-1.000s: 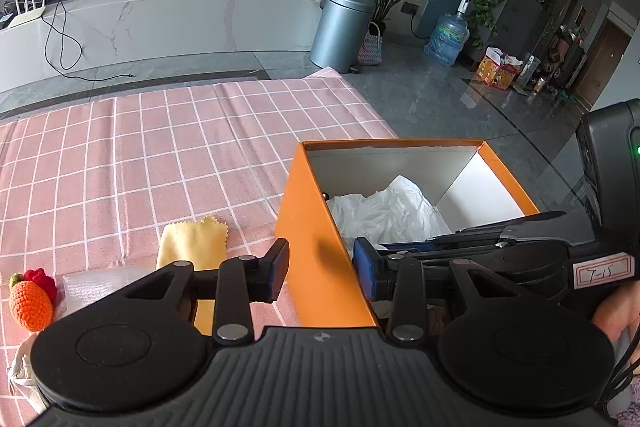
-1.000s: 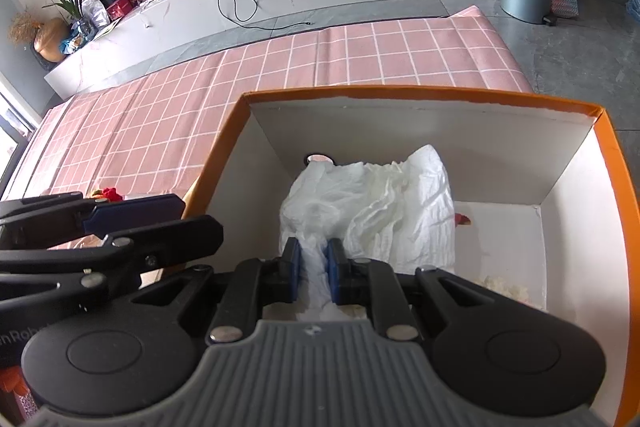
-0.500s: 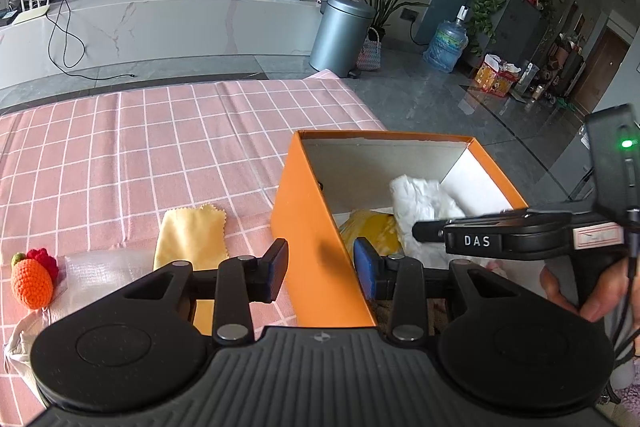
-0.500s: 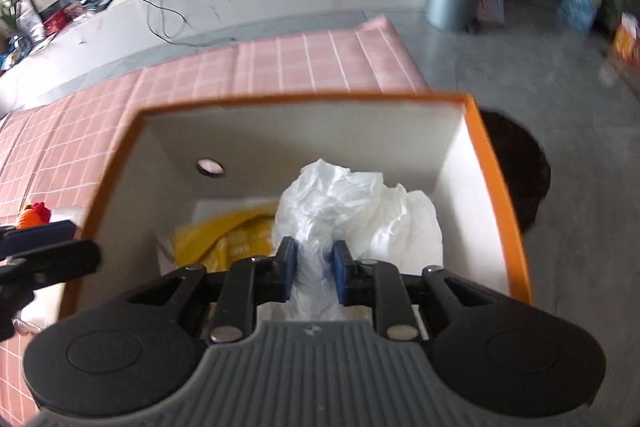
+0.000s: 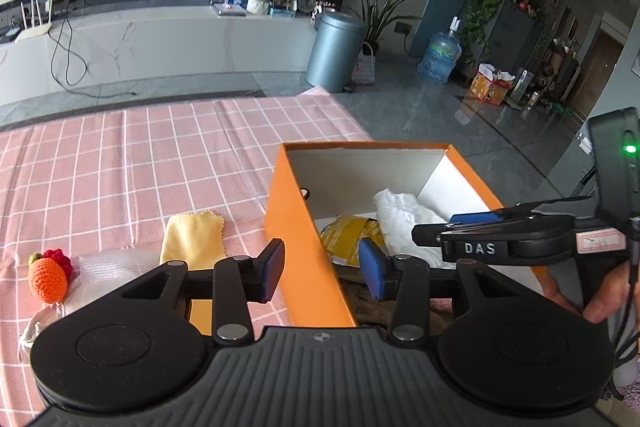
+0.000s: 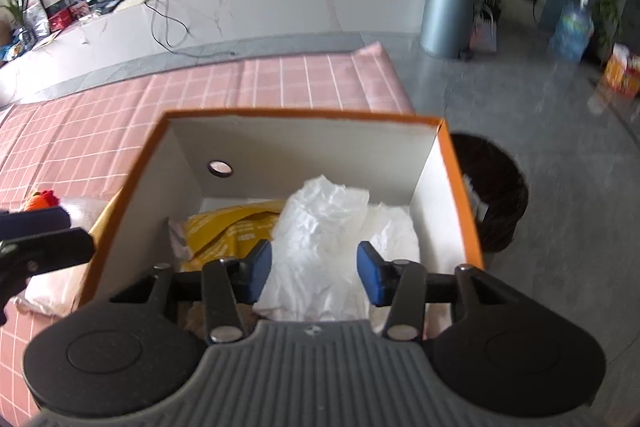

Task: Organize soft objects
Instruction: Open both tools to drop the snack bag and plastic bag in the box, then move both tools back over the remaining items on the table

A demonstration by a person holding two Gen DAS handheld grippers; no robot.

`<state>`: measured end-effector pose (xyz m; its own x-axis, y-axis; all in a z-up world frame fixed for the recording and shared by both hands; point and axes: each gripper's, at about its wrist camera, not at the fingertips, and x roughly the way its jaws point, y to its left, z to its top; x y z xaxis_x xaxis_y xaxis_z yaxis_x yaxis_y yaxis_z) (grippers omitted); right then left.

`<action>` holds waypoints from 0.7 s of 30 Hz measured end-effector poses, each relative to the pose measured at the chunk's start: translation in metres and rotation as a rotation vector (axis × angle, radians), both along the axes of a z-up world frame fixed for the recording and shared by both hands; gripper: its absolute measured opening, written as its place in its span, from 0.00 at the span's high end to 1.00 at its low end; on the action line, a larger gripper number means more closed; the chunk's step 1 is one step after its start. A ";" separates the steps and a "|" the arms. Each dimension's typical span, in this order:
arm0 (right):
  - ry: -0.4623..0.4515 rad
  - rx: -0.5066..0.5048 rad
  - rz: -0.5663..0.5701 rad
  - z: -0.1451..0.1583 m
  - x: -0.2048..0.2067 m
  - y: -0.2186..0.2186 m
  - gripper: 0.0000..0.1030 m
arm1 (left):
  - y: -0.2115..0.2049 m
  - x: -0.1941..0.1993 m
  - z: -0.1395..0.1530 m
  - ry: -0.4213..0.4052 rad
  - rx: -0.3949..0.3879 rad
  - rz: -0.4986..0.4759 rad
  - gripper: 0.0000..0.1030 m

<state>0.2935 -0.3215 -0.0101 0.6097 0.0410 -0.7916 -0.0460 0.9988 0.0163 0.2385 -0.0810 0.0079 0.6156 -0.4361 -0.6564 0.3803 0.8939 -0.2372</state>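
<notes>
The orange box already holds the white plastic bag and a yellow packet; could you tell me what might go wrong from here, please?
1. The white plastic bag sits puffed up between the opening jaws of the right gripper; it might cling and lift out.
2. The left gripper, also opening, straddles the wall of the orange box and might nudge it.
3. The yellow cloth and the crocheted carrot lie outside; the bulky bag may crowd them.

Yellow cloth (image 5: 192, 241): near end hidden behind left claw (image 5: 322, 269) body. Yellow packet (image 6: 236, 227): part covered by white plastic bag (image 6: 328, 239), print too small to read. Box (image 5: 304, 259) floor mostly hidden. Hand (image 5: 592, 291) cut by right edge. Right view: far room blurred; dark round thing (image 6: 496, 195) beyond box unclear.
</notes>
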 end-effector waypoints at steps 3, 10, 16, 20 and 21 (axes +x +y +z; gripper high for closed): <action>-0.070 -0.043 0.026 0.015 -0.021 0.008 0.43 | 0.002 -0.012 0.007 -0.027 -0.003 0.003 0.49; -0.205 -0.044 0.064 0.044 -0.075 0.027 0.38 | 0.018 -0.046 0.025 -0.110 -0.040 0.028 0.46; -0.293 0.012 0.086 0.056 -0.119 0.055 0.34 | 0.041 -0.078 0.024 -0.141 -0.071 0.081 0.46; -0.330 0.028 0.105 0.055 -0.142 0.081 0.33 | 0.063 -0.097 0.018 -0.142 -0.088 0.144 0.46; -0.341 0.026 0.119 0.054 -0.148 0.089 0.33 | 0.069 -0.101 0.016 -0.143 -0.090 0.162 0.46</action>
<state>0.1456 -0.2321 0.0440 0.8285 0.1451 -0.5409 -0.1694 0.9855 0.0049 0.1371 -0.0124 0.0236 0.7662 -0.3764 -0.5209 0.2686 0.9239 -0.2725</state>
